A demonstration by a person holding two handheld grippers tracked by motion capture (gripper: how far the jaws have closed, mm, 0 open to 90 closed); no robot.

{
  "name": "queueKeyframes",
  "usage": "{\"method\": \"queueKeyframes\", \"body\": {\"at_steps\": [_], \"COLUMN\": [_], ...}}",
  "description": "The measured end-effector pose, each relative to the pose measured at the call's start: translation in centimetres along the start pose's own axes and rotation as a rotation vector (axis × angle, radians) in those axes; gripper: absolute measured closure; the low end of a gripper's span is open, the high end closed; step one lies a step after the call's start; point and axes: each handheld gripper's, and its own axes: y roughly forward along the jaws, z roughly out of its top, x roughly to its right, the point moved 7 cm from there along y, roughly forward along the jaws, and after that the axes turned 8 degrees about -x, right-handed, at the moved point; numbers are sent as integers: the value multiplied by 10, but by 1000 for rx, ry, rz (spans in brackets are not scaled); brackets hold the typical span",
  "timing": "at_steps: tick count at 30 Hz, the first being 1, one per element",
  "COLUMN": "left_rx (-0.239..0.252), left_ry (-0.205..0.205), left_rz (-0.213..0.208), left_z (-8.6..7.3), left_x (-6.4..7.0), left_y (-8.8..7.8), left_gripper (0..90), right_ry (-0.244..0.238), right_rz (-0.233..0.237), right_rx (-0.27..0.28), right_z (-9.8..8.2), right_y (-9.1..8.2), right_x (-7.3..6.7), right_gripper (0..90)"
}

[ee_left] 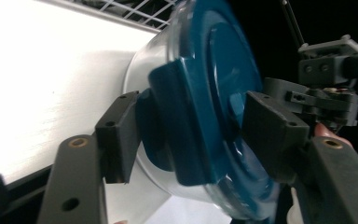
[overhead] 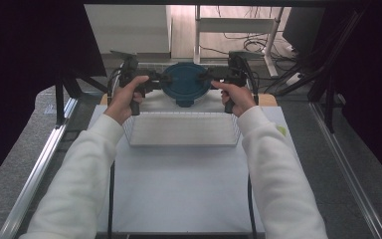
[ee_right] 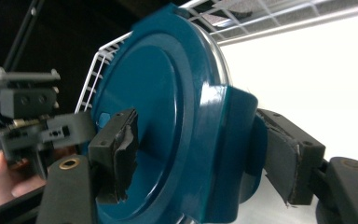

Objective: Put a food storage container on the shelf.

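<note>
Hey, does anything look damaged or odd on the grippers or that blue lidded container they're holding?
Yes. The right gripper has a torn, frayed pad on the jaw pressing the blue lid; its edge looks ragged and peeling. The container itself looks intact, gripped at opposite lid clips by both grippers, the left gripper included.

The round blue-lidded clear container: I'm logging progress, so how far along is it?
Done: both grippers have clamped the round blue-lidded clear container, the left gripper and right gripper each over a lid latch. In hand: it is held above the white wire basket. Left: setting it down.

Lidded container [overhead: 185, 82] above wire basket [overhead: 181, 130], left gripper [overhead: 155, 81] left, right gripper [overhead: 206, 76] right
</note>
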Motion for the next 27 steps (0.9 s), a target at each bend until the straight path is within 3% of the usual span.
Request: {"method": "queueKeyframes", "body": {"at_steps": [1,4,11,12,14,16,19,20,23,24,25,26,27], "left_rx": [14,23,55,66,90,116,141,143,158,171,171,178,178], "left_ry": [-1,3,27,35,25,35,61,74,111,171,171,222,222], "left_rz": [-8,-8,13,49,70,96,122,123,149,177,177,198,198], "left_z": [1,2,5,6,7,8,7,6,1,-7,-7,-16,-16], "left_x": [-1,-2,-2,-1,-3,-3,-1,0,7,14,14,21,21], "left_y": [0,0,3,4,2,-2,-7,-11,-20,-28,-28,-35,-35], "left_gripper": [383,386,355,324,248,221,201,182,168,175,179,182,181], "right_ry": [20,19,16,0,-53,-86,-108,-136,-176,-216,-236,-260,-260], "right_rz": [11,25,-2,-27,-110,-165,-163,-173,-195,-196,-193,-190,-190], "right_rx": [0,14,29,36,57,79,104,115,132,141,145,144,144], "right_z": [1,3,1,0,0,1,0,-2,-5,-9,-12,-15,-15], "right_y": [2,2,3,4,3,-1,-7,-13,-21,-28,-33,-37,-37], "right_x": [4,5,3,1,1,0,-4,-8,-13,-18,-20,-21,-21], "right_gripper": [317,321,283,241,159,146,130,83,70,68,69,71,71]}}
